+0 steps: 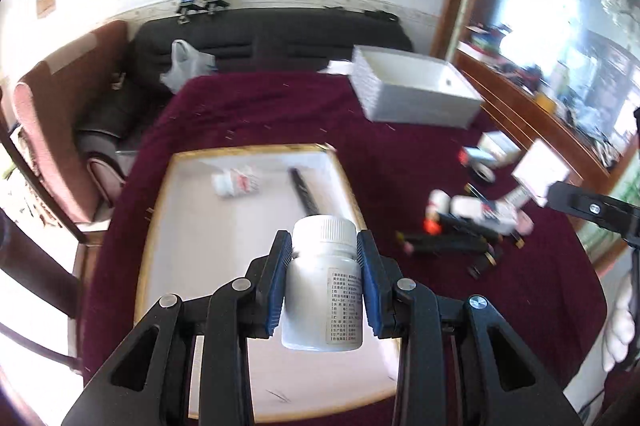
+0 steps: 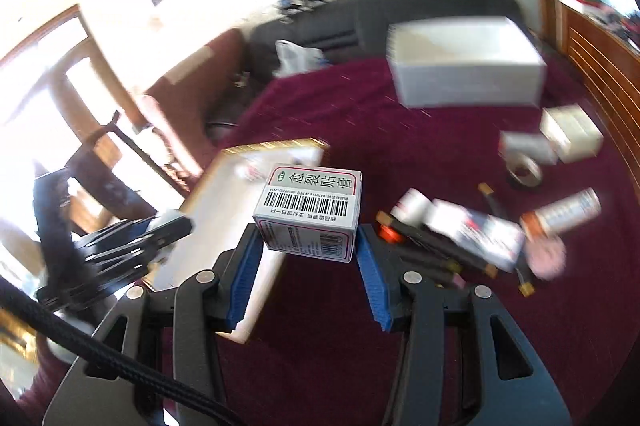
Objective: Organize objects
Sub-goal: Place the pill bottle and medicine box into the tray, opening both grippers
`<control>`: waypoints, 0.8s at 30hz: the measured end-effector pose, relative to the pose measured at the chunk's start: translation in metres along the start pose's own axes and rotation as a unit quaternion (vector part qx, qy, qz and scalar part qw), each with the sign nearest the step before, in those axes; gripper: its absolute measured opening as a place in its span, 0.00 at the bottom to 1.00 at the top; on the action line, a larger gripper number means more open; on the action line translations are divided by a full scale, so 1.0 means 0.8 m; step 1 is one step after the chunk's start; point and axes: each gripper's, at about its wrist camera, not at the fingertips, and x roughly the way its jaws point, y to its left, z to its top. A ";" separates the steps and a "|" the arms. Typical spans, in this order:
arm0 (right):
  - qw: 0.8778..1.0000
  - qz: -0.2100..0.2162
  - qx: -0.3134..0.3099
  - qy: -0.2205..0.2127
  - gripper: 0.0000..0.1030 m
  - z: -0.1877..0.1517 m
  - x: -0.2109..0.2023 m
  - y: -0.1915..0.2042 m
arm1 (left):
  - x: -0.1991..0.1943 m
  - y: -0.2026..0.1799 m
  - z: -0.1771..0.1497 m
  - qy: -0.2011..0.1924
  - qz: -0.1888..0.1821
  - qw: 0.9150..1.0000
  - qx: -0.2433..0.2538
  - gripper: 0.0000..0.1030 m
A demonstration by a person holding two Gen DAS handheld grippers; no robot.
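A white plastic pill bottle (image 1: 324, 282) with a ribbed cap and a printed label is clamped between the blue ribbed pads of the left gripper (image 1: 324, 250), raised above the gold-rimmed white rectangular tray (image 1: 160, 226) on the maroon cloth. To the tray's right, the right gripper (image 2: 307, 246) pinches a small white cardboard box (image 2: 310, 211) printed with barcodes. Beyond the tray stands an open white rectangular bin (image 1: 416, 93).

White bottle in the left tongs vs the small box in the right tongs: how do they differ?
The white bottle is round with a ribbed cap; the small box is square-edged cardboard. The bottle's label is small print; the box shows large characters and barcodes. The bottle sits deep between its pads; the box is caught at the tips, tilted. Both are off the table.
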 end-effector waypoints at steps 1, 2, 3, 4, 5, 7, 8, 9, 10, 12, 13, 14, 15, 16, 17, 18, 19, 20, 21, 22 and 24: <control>1.000 0.006 -0.007 -0.001 0.45 0.011 0.006 0.013 | 0.005 0.016 0.013 0.001 0.014 1.000 -0.004 0.28; 1.000 0.010 -0.017 0.000 0.46 0.025 0.017 0.028 | 0.011 0.026 0.023 0.003 0.025 1.000 -0.004 0.28; 1.000 0.012 -0.022 0.003 0.45 0.030 0.024 0.037 | 0.015 0.032 0.028 0.005 0.033 0.999 -0.005 0.28; 1.000 0.016 -0.026 0.010 0.46 0.038 0.036 0.047 | 0.027 0.044 0.038 0.011 0.043 0.999 -0.007 0.28; 0.999 0.021 -0.025 0.019 0.46 0.046 0.053 0.055 | 0.034 0.053 0.041 0.016 0.049 0.999 -0.008 0.28; 0.999 0.028 -0.022 0.041 0.46 0.054 0.086 0.066 | 0.053 0.069 0.044 0.024 0.065 0.998 -0.013 0.28; 0.998 0.028 -0.021 0.053 0.46 0.056 0.107 0.071 | 0.068 0.078 0.045 0.032 0.068 0.997 -0.019 0.28; 0.997 0.027 -0.021 0.063 0.46 0.057 0.124 0.074 | 0.078 0.084 0.043 0.038 0.070 0.997 -0.024 0.28; 0.997 0.027 -0.020 0.074 0.46 0.057 0.143 0.077 | 0.092 0.093 0.040 0.045 0.074 0.996 -0.028 0.28; 0.995 0.024 -0.020 0.095 0.46 0.056 0.180 0.082 | 0.121 0.104 0.033 0.061 0.077 0.994 -0.037 0.28; 0.994 0.023 -0.020 0.104 0.46 0.054 0.197 0.083 | 0.138 0.112 0.029 0.071 0.079 0.993 -0.044 0.28; 0.993 0.020 -0.022 0.114 0.46 0.053 0.216 0.085 | 0.151 0.116 0.026 0.078 0.080 0.993 -0.048 0.28; 0.992 0.016 -0.024 0.122 0.46 0.052 0.230 0.085 | 0.157 0.119 0.024 0.081 0.081 0.992 -0.051 0.28; 0.991 0.012 -0.025 0.129 0.46 0.051 0.246 0.086 | 0.167 0.124 0.023 0.087 0.080 0.991 -0.056 0.28; 0.990 0.009 -0.026 0.138 0.46 0.049 0.263 0.086 | 0.177 0.130 0.022 0.093 0.080 0.991 -0.061 0.28; 0.989 0.005 -0.025 0.147 0.46 0.047 0.279 0.086 | 0.184 0.134 0.021 0.097 0.080 0.990 -0.064 0.28; 0.988 0.002 -0.023 0.154 0.46 0.046 0.292 0.085 | 0.190 0.138 0.021 0.099 0.080 0.990 -0.068 0.28; 0.987 0.001 -0.022 0.159 0.46 0.048 0.302 0.081 | 0.196 0.142 0.020 0.102 0.080 0.989 -0.072 0.28; 0.986 -0.003 -0.022 0.164 0.46 0.047 0.312 0.080 | 0.198 0.145 0.020 0.104 0.079 0.989 -0.074 0.28; 0.985 -0.008 -0.021 0.168 0.46 0.044 0.321 0.080 | 0.203 0.149 0.018 0.107 0.079 0.988 -0.077 0.28; 0.984 -0.015 -0.018 0.177 0.46 0.040 0.336 0.076 | 0.208 0.152 0.017 0.110 0.080 0.987 -0.080 0.28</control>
